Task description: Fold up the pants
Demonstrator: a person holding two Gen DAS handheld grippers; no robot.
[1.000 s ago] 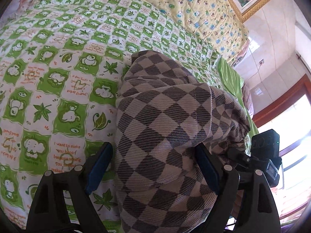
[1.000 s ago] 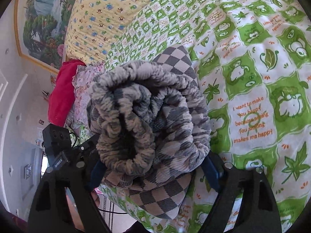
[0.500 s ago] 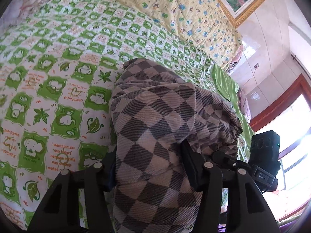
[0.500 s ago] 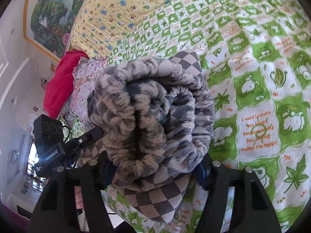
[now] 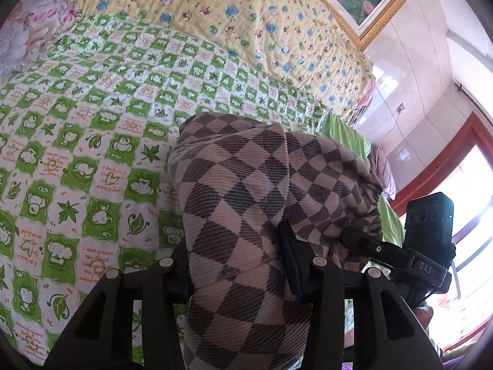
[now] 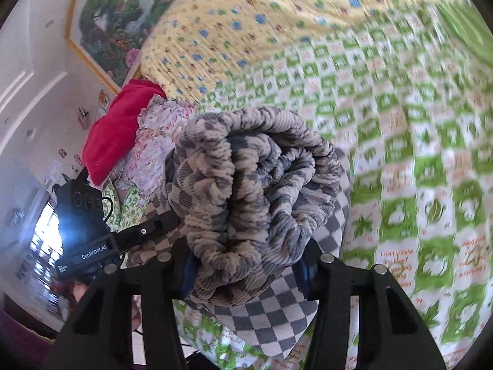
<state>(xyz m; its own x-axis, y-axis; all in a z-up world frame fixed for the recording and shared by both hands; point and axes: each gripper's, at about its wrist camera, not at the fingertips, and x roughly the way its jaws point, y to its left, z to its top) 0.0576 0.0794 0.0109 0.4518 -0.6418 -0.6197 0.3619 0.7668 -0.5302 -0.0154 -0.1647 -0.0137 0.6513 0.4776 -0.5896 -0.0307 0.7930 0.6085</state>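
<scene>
The pants [image 5: 246, 191] are grey-and-beige checked cloth, folded into a thick bundle above the green patterned bedspread [image 5: 77, 141]. My left gripper [image 5: 237, 262] is shut on one end of the bundle, cloth bulging between its fingers. My right gripper [image 6: 246, 265] is shut on the other end, where the gathered elastic waistband [image 6: 252, 185] shows as stacked layers. Each gripper shows in the other's view, the right one in the left wrist view [image 5: 425, 246] and the left one in the right wrist view [image 6: 83, 234]. The bundle's underside is hidden.
A yellow printed quilt [image 5: 246, 21] lies at the head of the bed. A red cloth [image 6: 117, 126] and floral fabric [image 6: 157, 141] sit at the bed's far side. A framed painting [image 6: 117, 9] hangs on the wall. A window with a red frame [image 5: 446, 154] is at right.
Both grippers have closed tighter on the folded pants and lifted the bundle off the bedspread. The right wrist view is now blurred from motion.
</scene>
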